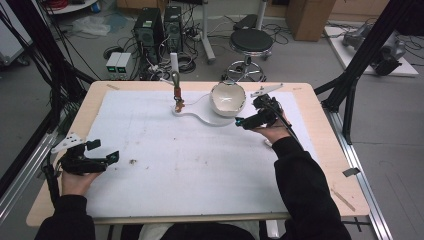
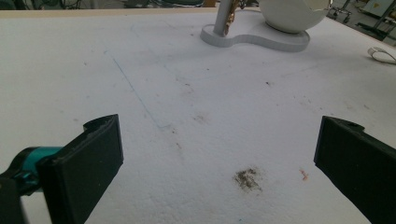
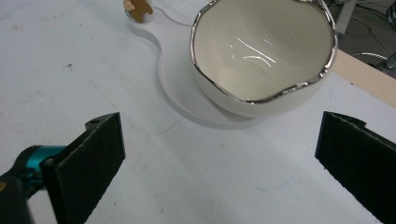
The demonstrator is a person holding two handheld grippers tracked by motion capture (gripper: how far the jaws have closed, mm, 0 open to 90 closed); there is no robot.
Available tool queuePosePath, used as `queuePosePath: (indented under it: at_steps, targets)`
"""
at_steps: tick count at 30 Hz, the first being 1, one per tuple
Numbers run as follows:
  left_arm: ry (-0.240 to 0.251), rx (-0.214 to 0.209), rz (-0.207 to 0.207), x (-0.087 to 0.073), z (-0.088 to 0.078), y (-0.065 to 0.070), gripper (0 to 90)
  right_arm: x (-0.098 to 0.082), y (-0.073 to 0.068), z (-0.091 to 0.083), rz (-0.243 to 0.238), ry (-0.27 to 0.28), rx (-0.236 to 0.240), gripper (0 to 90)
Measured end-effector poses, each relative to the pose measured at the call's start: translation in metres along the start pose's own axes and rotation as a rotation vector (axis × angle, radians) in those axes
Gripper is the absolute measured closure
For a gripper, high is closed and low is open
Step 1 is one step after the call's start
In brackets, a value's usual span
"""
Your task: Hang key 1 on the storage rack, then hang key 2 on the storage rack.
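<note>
A white bowl [image 1: 227, 98] with a wavy silver rim sits on a flat white base [image 1: 200, 114] at the far middle of the table; a thin post with a small brown clip [image 1: 177, 95] rises from the base's left end. My right gripper [image 1: 248, 112] hovers just right of the bowl, jaws wide open and empty; in the right gripper view the bowl [image 3: 261, 56] lies just ahead, empty inside. My left gripper [image 1: 104, 150] rests at the near left, open and empty, above the white sheet. The base [image 2: 261, 39] and the bowl [image 2: 292, 14] lie far ahead in the left gripper view.
A white foam sheet [image 1: 190, 160] covers most of the wooden table [image 1: 320, 150]. A small dark stain [image 1: 133, 161] marks the sheet near my left gripper. A clear loop [image 2: 380, 54] lies at the right. Beyond the far edge stand a stool [image 1: 250, 42] and computer towers [image 1: 150, 30].
</note>
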State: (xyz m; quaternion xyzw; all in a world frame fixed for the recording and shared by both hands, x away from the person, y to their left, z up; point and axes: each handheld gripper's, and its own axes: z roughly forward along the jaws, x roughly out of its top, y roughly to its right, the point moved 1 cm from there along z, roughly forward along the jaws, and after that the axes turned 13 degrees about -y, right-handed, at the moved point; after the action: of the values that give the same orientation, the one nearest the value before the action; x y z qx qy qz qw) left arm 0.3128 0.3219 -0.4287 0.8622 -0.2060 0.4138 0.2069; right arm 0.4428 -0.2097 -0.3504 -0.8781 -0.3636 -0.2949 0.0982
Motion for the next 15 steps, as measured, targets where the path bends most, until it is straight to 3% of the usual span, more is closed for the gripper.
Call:
queuePosePath:
  at_steps: [15]
  targets:
    - [-0.004,-0.003,0.001,0.001,0.002,0.0,1.8,-0.035,0.011,-0.003,0.034,-0.02,-0.01,0.6]
